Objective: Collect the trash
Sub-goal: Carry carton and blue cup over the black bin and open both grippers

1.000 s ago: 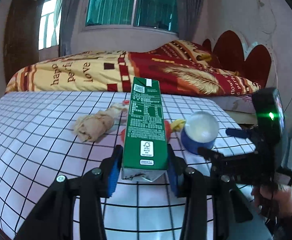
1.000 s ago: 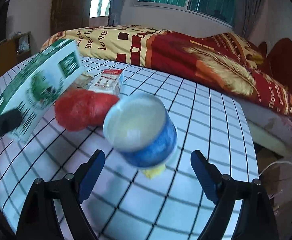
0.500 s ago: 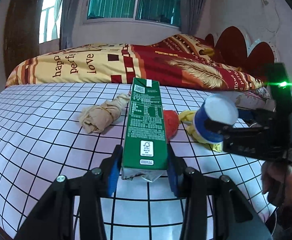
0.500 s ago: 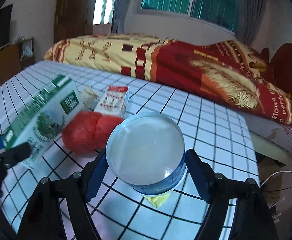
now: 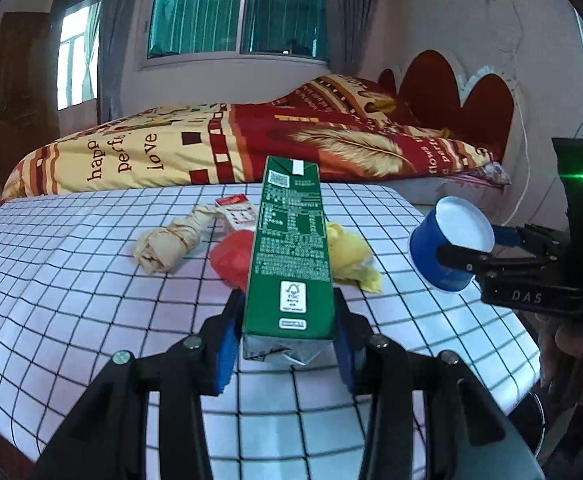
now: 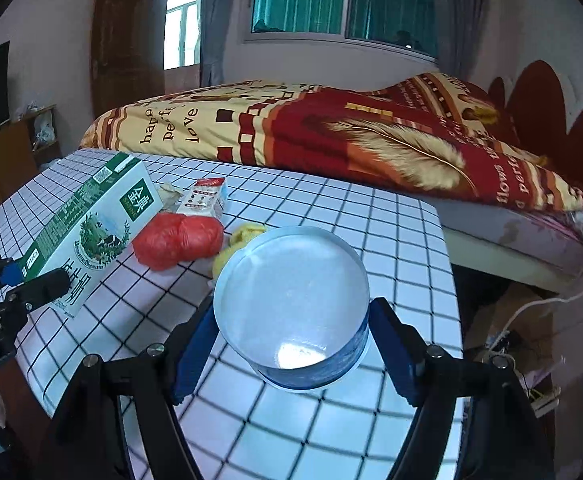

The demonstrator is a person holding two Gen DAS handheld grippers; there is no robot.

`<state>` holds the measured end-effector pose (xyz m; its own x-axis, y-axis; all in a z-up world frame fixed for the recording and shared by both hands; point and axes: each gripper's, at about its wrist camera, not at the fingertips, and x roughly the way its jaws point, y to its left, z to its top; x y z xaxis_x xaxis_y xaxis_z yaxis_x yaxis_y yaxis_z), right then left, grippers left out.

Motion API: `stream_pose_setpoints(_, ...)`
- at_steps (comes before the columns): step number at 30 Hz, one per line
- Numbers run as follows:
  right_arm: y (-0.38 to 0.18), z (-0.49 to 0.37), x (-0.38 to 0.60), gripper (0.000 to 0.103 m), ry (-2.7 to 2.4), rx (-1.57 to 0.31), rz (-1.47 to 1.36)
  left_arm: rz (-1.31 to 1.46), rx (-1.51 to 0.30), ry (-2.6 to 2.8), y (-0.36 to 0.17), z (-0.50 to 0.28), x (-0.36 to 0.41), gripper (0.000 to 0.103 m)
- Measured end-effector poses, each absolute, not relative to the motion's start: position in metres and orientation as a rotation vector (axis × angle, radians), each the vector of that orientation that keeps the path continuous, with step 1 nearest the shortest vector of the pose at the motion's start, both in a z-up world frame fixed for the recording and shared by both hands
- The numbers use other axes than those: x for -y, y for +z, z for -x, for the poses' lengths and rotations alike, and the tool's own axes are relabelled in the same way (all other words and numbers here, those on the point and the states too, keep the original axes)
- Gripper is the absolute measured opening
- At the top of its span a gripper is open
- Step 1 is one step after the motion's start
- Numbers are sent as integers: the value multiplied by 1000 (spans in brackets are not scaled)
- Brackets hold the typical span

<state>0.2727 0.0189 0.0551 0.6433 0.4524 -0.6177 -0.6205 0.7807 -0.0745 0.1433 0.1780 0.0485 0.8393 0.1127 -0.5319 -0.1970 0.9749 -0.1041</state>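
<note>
Left wrist view first: the left claw point(image 5: 287, 332) is clenched on the bottom end of a green milk carton point(image 5: 289, 256), pads on its two narrow sides, so the carton sticks straight out along the fingers and hangs above the table point(image 5: 71, 280). Gripping low like that probably makes the long box a bit tippy.

Right wrist view: the right claw point(image 6: 291, 344) is clamped across a blue paper cup point(image 6: 295, 312), open mouth facing the camera, also lifted off the cloth near the table's right edge. Looks empty, so no spill worry, but it's soft and could crush.

Left on the table toward the far edge: a red bag point(image 6: 177, 240), a yellow wad point(image 5: 347, 256), a crumpled brown paper point(image 5: 169, 242) and a small red-and-white box point(image 6: 205, 200), all bunched close together. My guess is both hands are full and heading for a bin, which I can't see anywhere.
</note>
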Motion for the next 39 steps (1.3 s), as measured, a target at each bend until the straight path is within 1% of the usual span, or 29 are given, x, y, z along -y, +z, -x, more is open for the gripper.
stream_pose_setpoints(21,67,-209,103,76,508,-619,234,136,-547,27,55,-106,-91,43)
stream_pose_setpoints(31,72,-188,168,75,412,-620,209,98,-548,-77,60,-106,-38,42)
stream_pose_setpoints(39,65,-182,210,75,353,-640,186,71,-559,-144,58,-109,-3,42)
